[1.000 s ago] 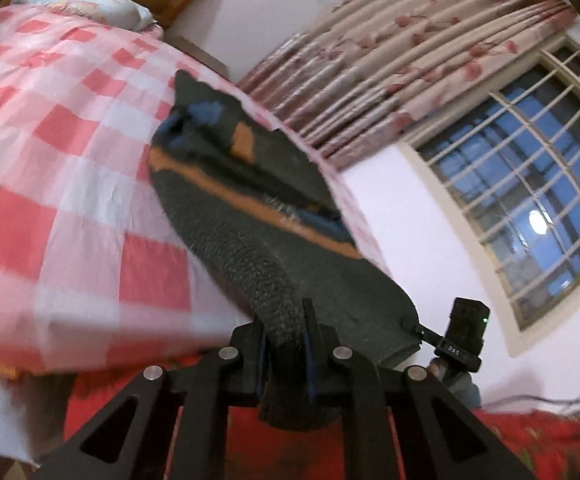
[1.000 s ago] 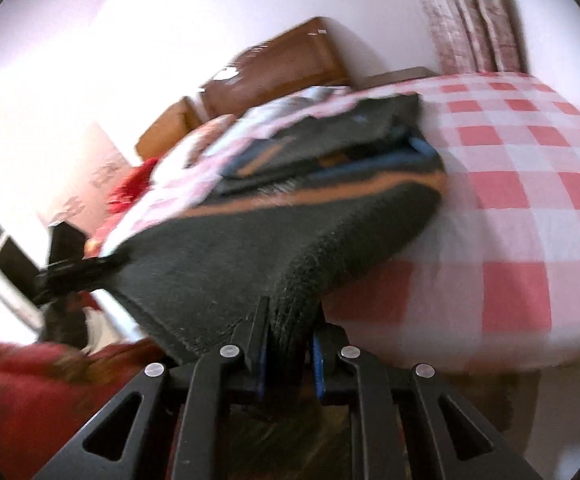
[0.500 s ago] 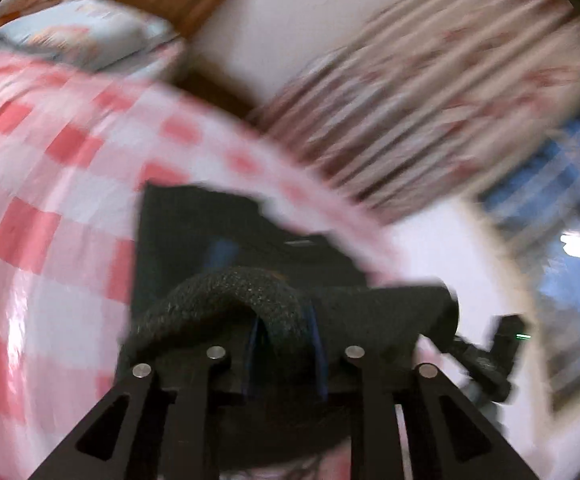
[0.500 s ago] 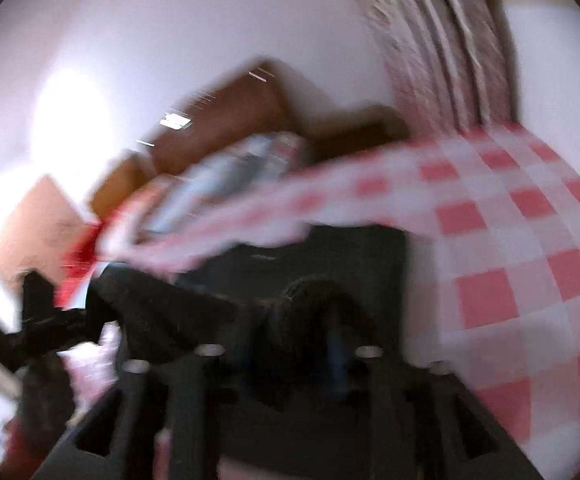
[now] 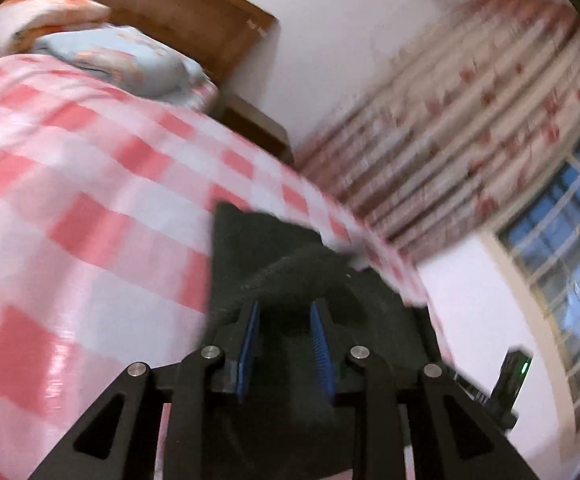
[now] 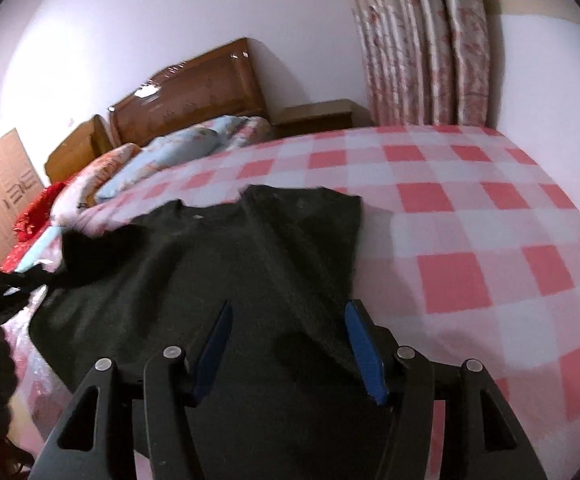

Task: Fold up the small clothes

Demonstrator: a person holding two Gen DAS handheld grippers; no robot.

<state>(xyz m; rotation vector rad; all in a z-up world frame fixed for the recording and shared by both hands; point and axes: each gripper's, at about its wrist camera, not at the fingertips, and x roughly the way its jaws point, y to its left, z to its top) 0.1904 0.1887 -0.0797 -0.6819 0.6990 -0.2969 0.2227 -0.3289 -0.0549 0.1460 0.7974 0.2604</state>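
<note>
I hold two claws over a bed (image 6: 469, 208) covered in a pink and white checked sheet, and on it lies the one thing I am working on: a dark knit garment (image 6: 218, 264), spread near the bed's close edge. Seen from my right claw (image 6: 288, 344), the garment lies mostly flat with a few soft creases, its far edge folded over and straight. That claw is released, its blue pads standing wide apart above the cloth with nothing pressed between them. My left claw (image 5: 286, 332) is parting its jaws now; a raised hump of the garment (image 5: 309, 272) sits just ahead of and partly between its blue pads, and they no longer appear to pinch it, though blur makes the contact hard to judge. I judge the garment light, soft and limp, with a coarse knit that should not slip from rubber pads; it will sag and bunch wherever it is unsupported, so it wants two holds at once. The best places to take it look like the corners or the thick hem along an edge, pinching through both layers so the fold stays aligned. It does not look fragile, though the knit could stretch if pulled hard. There are no containers in sight: only pillows (image 6: 182, 148) by the wooden headboard (image 6: 194, 92), and patterned curtains (image 6: 421, 48) beyond.
</note>
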